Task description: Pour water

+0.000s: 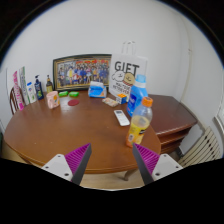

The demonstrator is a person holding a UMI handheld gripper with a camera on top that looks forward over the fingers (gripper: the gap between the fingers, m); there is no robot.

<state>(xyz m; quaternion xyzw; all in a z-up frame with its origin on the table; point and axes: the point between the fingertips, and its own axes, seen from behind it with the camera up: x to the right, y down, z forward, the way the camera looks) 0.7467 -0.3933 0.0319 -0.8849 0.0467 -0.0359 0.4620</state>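
1. My tongs (110, 160) hang level above the near edge of the surface (70, 130), pointing across it; they stand wide apart and grip nothing.
2. Each finger carries a ribbed magenta pad (78, 158) on its inner face.
3. The surface is a rounded table of smooth, reddish-brown wood.
4. The task's bottle (139, 121), clear plastic with orange liquid and a yellow cap, stands upright just beyond my right finger.
5. A taller blue bottle (136, 96) stands close behind it.
6. A flat white remote-shaped item (121, 117) lies just beside them.
7. Against the wall: a framed picture (81, 72), a white "GIFT" bag (127, 72), assorted small containers (30, 90).
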